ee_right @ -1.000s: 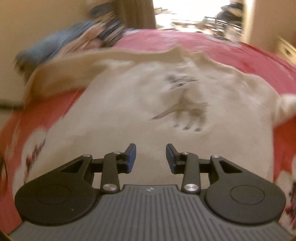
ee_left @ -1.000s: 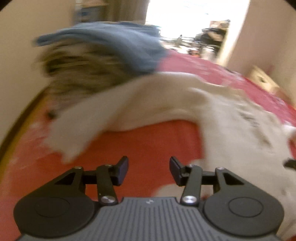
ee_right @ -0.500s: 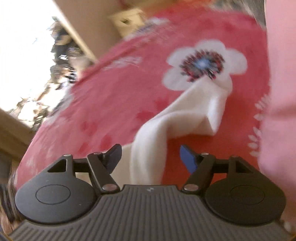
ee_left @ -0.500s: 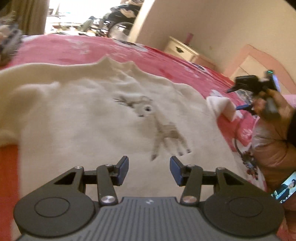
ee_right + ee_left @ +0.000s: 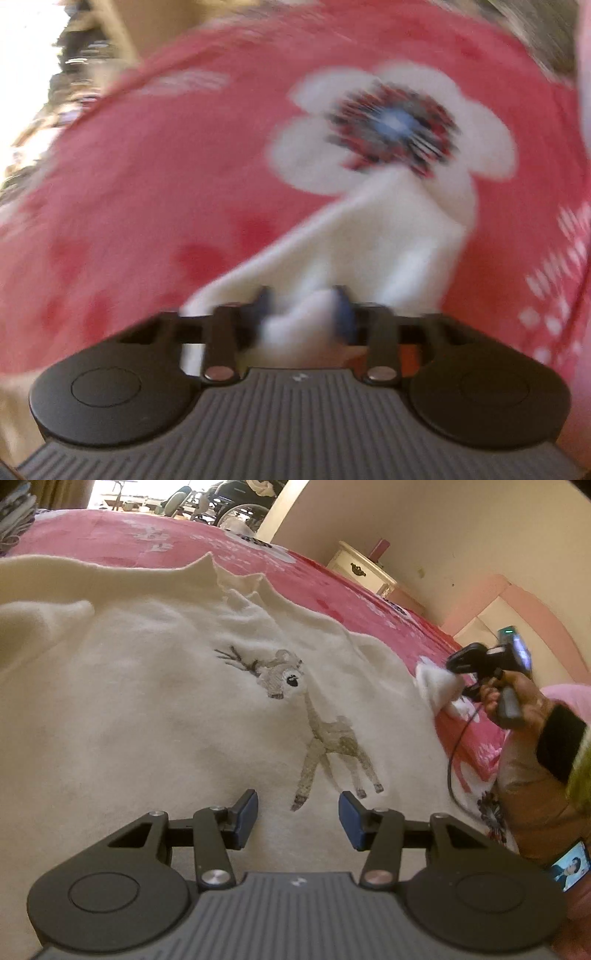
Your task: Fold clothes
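The cream sweater [image 5: 155,701] with a deer picture lies flat on the red bedspread [image 5: 332,590]. The left gripper [image 5: 297,819] hovers over its lower part, fingers apart and holding nothing. The right gripper [image 5: 301,314] has its fingers closed on the sweater's sleeve [image 5: 369,240], at the right side

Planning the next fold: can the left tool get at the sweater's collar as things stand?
Probably yes. The left tool is open above the sweater, and nothing lies between it and the collar. The right tool, at the sleeve, is off to the side.
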`<state>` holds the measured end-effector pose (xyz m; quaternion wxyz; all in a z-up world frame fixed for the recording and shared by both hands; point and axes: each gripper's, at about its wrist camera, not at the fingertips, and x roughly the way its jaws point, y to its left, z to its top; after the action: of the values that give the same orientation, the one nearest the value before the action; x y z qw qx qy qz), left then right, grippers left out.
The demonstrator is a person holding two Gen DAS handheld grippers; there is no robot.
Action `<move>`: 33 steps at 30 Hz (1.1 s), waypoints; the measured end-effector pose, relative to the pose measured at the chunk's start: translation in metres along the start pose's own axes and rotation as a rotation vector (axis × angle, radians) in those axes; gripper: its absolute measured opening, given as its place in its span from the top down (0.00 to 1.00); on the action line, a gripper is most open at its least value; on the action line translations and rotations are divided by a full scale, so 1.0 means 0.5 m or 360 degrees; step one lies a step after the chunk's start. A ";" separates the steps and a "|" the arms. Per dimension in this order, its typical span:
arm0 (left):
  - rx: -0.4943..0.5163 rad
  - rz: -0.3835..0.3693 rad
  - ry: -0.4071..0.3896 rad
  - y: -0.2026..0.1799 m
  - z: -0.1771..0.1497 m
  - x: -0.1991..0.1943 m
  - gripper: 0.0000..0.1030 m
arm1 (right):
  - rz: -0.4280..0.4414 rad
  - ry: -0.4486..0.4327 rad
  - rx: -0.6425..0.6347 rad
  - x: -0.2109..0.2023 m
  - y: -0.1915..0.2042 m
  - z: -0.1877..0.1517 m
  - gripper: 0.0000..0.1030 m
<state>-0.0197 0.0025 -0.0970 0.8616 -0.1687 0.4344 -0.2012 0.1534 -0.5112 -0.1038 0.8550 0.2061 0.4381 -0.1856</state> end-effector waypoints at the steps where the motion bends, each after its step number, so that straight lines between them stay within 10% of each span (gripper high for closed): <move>1: -0.0007 0.0006 -0.0007 0.002 0.000 -0.004 0.52 | 0.0086 -0.0069 -0.0059 -0.032 0.012 -0.011 0.78; 7: -0.0053 0.0021 -0.0071 0.016 -0.002 -0.038 0.52 | 0.0856 -0.0439 -0.0652 -0.323 0.060 -0.177 0.79; 10: -0.0071 0.0034 -0.0087 0.020 -0.007 -0.049 0.52 | 0.1008 -0.0438 -0.1039 -0.423 0.054 -0.307 0.78; 17: -0.0021 0.0076 -0.0065 0.002 -0.024 -0.058 0.52 | 0.0636 -0.0142 -0.1429 -0.425 0.020 -0.495 0.61; 22: 0.0056 0.0139 -0.0089 -0.019 -0.038 -0.083 0.52 | 0.0732 -0.0279 -0.1605 -0.431 0.138 -0.498 0.57; 28: 0.0186 0.0309 -0.0203 -0.025 -0.049 -0.140 0.52 | 0.0847 -0.0446 -0.1815 -0.437 0.279 -0.503 0.19; 33: 0.0543 0.0462 -0.0344 -0.042 -0.011 -0.152 0.50 | 0.0979 -0.0550 -0.1753 -0.476 0.309 -0.502 0.19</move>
<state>-0.0696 0.0211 -0.0387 0.9389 0.0230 0.3193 -0.1265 -0.0685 -0.2184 -0.0113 0.9077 -0.1790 0.2463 0.2887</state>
